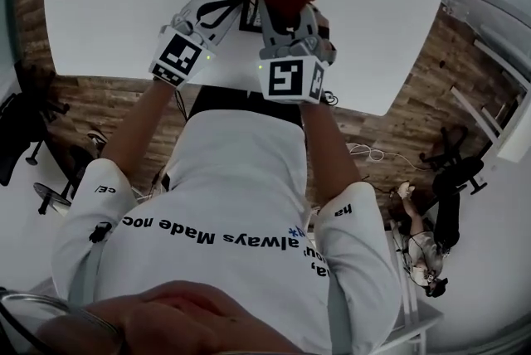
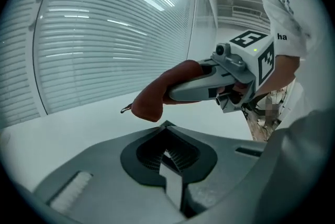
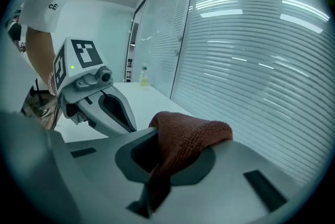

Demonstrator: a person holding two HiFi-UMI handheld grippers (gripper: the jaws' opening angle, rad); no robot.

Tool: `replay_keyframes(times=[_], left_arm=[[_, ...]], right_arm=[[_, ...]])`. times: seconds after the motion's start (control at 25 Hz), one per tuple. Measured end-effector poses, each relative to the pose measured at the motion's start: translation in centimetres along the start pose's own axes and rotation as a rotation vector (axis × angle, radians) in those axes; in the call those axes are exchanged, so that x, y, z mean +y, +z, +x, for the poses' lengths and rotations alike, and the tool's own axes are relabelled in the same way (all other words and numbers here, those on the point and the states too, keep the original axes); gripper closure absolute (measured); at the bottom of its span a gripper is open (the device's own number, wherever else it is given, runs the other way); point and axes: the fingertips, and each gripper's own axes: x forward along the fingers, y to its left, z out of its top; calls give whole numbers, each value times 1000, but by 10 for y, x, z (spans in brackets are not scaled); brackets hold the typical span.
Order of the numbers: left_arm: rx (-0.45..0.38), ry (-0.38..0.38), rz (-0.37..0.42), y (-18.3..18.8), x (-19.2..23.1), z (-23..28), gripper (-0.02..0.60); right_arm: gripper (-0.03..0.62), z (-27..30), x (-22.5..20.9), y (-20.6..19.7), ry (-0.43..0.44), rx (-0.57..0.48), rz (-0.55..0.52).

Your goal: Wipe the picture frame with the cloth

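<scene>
**Cloth gripped and waiting beside the picture frame**

Cloth (image 3: pixel 191 134) hung bunched from the right tongs (image 1: pixel 282 13), whose jaws were clamped tight on it, the wad spilling ahead of their tips. The picture frame (image 1: pixel 250 20) sat just inward of those tongs, between them and the left tongs (image 2: pixel 166 124). The left jaws were pressed together on a thin pale edge, seemingly the frame's. Its visible dark strip ran forward, parallel to both tongs. With the cloth-bearing right tongs nearest, the wipe probably needed only a short inward sweep. Only the white table (image 1: pixel 124 5) lay beneath. A small bottle (image 3: pixel 144 75) stood far ahead, no obstacle.
</scene>
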Motion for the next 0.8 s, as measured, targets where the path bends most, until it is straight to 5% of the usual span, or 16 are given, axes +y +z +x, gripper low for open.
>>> replay_keyframes(times=[0.28,0.8], left_arm=[[85,-27,-7,-51,-3,30,578],[106,-26,-51,-75,-4,36,578]], right_arm=[[565,48,23,-58,43,112,-93],[565,80,49,-90,126,213,-263]])
